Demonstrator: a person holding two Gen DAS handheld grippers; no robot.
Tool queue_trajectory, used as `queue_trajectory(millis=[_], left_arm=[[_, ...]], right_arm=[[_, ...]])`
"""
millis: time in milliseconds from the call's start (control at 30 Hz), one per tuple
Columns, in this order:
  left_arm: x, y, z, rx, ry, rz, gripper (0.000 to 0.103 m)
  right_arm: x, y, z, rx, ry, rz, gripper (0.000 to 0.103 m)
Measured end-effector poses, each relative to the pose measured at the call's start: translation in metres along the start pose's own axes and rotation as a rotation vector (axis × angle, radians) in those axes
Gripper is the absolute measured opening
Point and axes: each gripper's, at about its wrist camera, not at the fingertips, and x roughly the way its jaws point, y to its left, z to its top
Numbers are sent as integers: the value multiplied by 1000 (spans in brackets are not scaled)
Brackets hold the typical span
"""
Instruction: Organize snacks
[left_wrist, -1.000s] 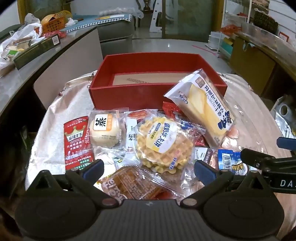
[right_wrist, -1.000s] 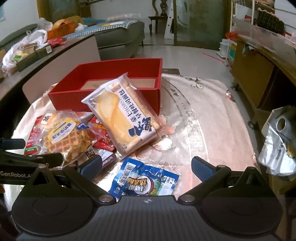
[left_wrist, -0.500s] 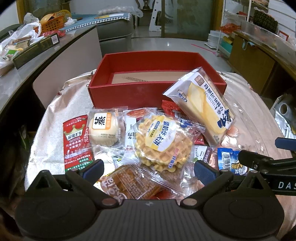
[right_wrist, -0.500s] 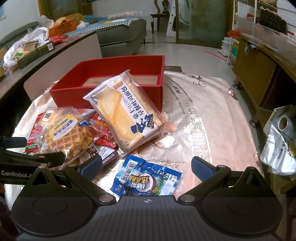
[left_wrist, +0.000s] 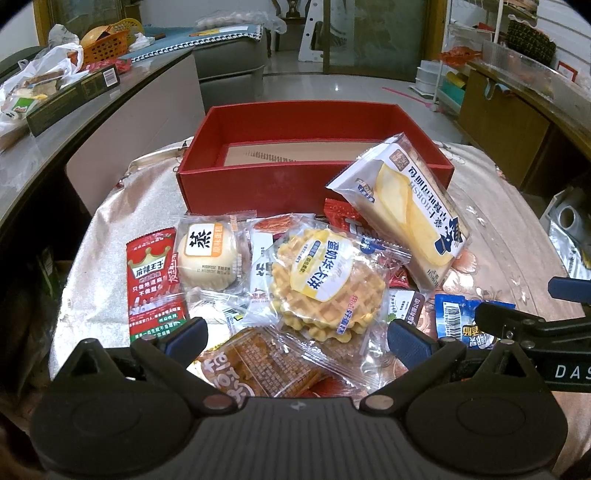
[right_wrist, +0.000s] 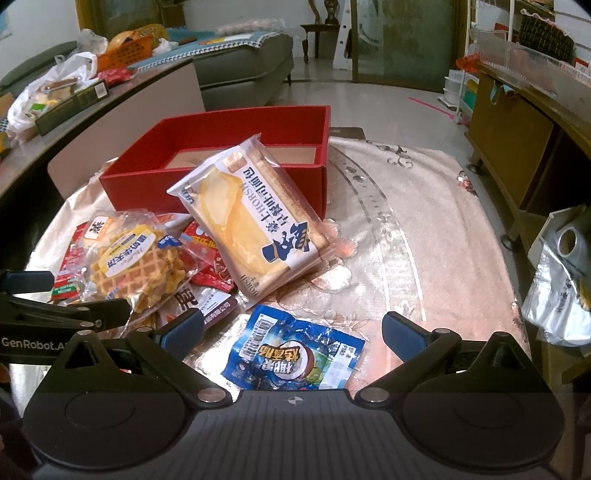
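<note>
An open red box (left_wrist: 258, 192) (right_wrist: 147, 177) stands at the back of the table with only a cardboard liner inside. A bread packet (left_wrist: 410, 214) (right_wrist: 251, 214) leans on its front wall. In front lie a waffle packet (left_wrist: 325, 284) (right_wrist: 136, 266), a round bun (left_wrist: 208, 254), a red spicy-strip packet (left_wrist: 151, 284), a brown snack packet (left_wrist: 258, 365) and a blue packet (right_wrist: 295, 354) (left_wrist: 454, 321). My left gripper (left_wrist: 295, 338) is open above the brown packet. My right gripper (right_wrist: 291, 328) is open above the blue packet. Neither holds anything.
The table wears a shiny patterned cloth (right_wrist: 424, 229), bare on its right half. A grey counter (left_wrist: 48, 122) with bags and a box runs along the left. A wooden cabinet (right_wrist: 517, 136) and a plastic bag with a roll (right_wrist: 565, 280) sit to the right.
Both grippers have eased slightly forward and down toward the snack pile. The snacks and the box have not moved. Both grippers stay open.
</note>
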Motion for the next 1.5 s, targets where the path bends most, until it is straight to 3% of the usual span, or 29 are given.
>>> queue_trajectory(millis=[1500], left_arm=[[1,4,-4,1,4,4,98]], right_arm=[[5,0,-3,15,37,17,103]])
